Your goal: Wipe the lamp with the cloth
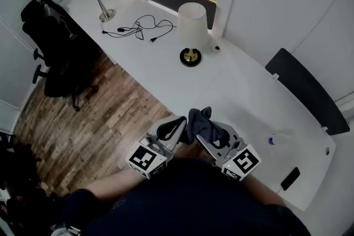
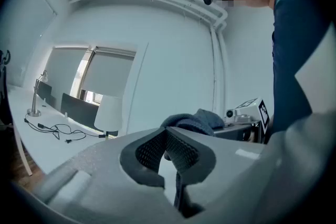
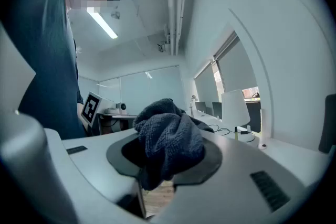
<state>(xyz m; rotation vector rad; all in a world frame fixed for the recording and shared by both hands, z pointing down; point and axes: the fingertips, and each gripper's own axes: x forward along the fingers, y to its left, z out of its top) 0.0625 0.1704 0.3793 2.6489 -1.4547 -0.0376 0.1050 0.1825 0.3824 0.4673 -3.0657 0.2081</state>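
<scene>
Dark blue terry cloth (image 3: 168, 147) is bunched up and pinched between the jaws of the right gripper (image 1: 211, 133). The jaws are clamped on its lower part and the rest bulges up above the pads. The left gripper (image 2: 166, 130) has its jaws pressed together at the tips with nothing between them. Its tip sits just beside the cloth; cannot tell if it touches. Both grippers are held close together at the near edge of the white curved desk (image 1: 238, 91), tips angled in toward each other.

The table lamp (image 1: 192, 24), with a white shade and a black base with a brass stem, stands upright further back on the desk, well apart from both grippers and the cloth. A black cable (image 1: 138, 27) lies loose to the lamp's left, and beyond that stands a silver desk lamp (image 1: 102, 1). A black office chair (image 1: 55, 47) is on the wood floor at left, and a black phone (image 1: 290, 178) lies near the desk's right end.
</scene>
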